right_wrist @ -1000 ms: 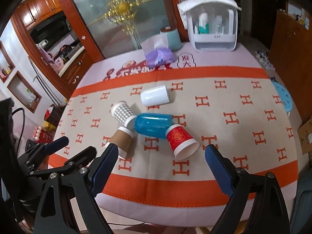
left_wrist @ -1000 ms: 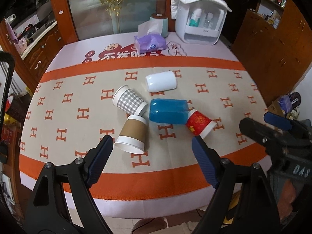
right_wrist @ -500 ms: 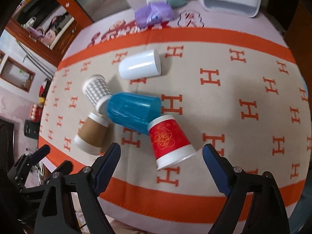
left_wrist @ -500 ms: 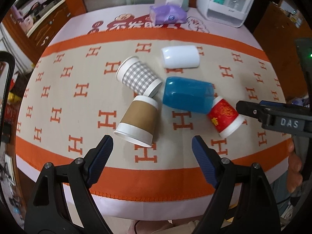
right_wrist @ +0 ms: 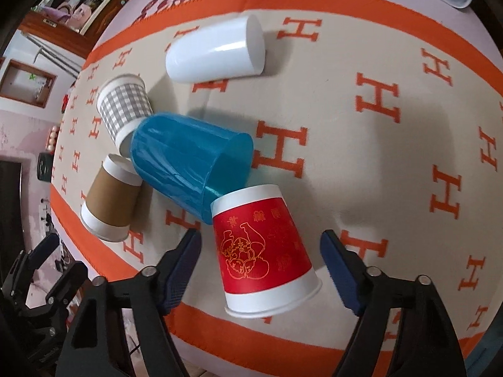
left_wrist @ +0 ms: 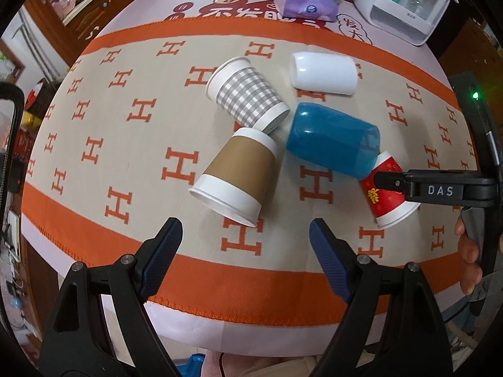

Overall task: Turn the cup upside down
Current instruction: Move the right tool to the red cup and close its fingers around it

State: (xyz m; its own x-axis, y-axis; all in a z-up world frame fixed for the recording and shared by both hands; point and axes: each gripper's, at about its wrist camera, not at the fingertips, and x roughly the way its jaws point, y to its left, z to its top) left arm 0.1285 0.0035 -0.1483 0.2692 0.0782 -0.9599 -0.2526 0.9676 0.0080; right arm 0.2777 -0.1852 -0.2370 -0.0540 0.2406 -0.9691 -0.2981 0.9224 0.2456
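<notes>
One red cup point(right_wrist: 262, 245), gold print, on its side

The left wrist view looks down from above the near edge of the worktop point(left_wrist: 94, 144), facing the far side, with all five lying cups in sight. The right wrist view sits lower and much nearer, over the near right part, close above the red cup point(right_wrist: 264, 248). Both views share the cups, including the blue cup point(left_wrist: 333, 141).
</notes>
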